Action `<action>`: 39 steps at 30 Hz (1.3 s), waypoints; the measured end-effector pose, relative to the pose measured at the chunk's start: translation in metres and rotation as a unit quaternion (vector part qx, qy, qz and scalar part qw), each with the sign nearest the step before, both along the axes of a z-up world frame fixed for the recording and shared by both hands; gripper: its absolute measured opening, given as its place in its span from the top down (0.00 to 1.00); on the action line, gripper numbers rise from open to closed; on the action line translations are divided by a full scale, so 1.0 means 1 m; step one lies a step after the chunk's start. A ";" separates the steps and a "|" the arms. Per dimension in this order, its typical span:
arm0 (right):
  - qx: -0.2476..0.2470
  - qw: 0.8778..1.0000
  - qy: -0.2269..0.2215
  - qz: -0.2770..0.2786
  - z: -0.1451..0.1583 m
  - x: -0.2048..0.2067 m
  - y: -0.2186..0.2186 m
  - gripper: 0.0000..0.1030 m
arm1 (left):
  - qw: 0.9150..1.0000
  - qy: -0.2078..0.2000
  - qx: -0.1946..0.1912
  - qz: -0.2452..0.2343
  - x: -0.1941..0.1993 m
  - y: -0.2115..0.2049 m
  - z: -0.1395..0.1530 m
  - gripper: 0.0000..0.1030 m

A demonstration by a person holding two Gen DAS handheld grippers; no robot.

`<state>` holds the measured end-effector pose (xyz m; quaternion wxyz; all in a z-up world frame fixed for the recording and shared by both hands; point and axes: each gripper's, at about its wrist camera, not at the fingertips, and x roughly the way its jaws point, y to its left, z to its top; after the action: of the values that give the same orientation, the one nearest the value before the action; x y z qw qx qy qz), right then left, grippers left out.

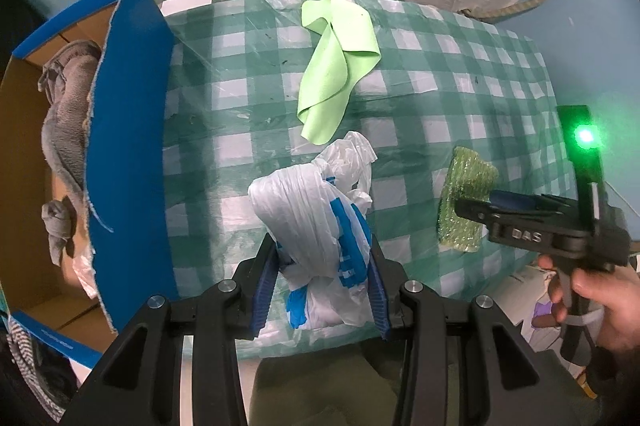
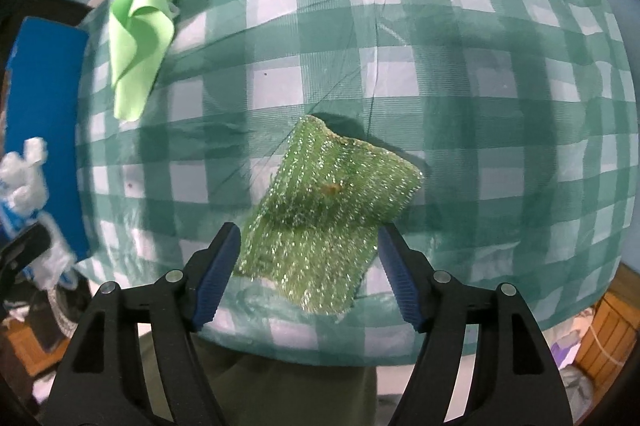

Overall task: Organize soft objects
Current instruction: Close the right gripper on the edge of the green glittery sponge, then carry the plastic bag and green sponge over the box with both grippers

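My left gripper [image 1: 322, 250] is shut on a crumpled white and blue plastic bag [image 1: 316, 210], held above the checked tablecloth [image 1: 440, 74] beside the blue cardboard box [image 1: 128, 146]. A light green cloth [image 1: 334, 66] lies folded further back on the table. My right gripper [image 2: 308, 246] stands open over a glittery green scrub pad [image 2: 320, 206]; the blue pads [image 2: 218, 266] flank its near end without pressing it. In the left wrist view the right gripper [image 1: 480, 204] hangs at the scrub pad [image 1: 464, 202], held by a hand [image 1: 592, 290].
The box holds a grey fuzzy cloth [image 1: 64, 114] and a knotted grey piece [image 1: 60, 222]. The light green cloth [image 2: 140, 34] and the box's blue wall [image 2: 48, 130] lie left in the right wrist view. The table's near edge [image 2: 320, 354] runs just below the scrub pad.
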<state>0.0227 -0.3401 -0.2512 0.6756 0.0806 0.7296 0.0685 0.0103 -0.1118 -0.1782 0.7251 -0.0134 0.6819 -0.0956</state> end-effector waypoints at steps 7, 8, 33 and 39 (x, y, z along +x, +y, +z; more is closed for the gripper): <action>-0.049 0.999 0.002 0.001 -0.011 0.005 0.018 0.28 | 1.000 -0.002 0.000 0.002 -0.003 0.013 0.004 0.60; -0.056 0.998 0.002 0.003 -0.012 0.005 0.021 0.28 | 1.000 -0.002 0.000 0.003 -0.004 0.014 0.004 0.60; -0.073 0.997 -0.007 -0.022 -0.017 -0.002 0.012 0.87 | 1.000 0.000 -0.004 0.000 -0.006 0.022 0.006 0.60; -0.043 0.998 -0.029 -0.025 0.000 -0.017 -0.002 0.88 | 1.000 -0.008 -0.001 -0.009 -0.006 0.018 0.012 0.60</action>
<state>0.0058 -0.3417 -0.2514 0.7007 0.0672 0.7099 0.0223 0.0044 -0.0941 -0.1661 0.7296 -0.0074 0.6761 -0.1025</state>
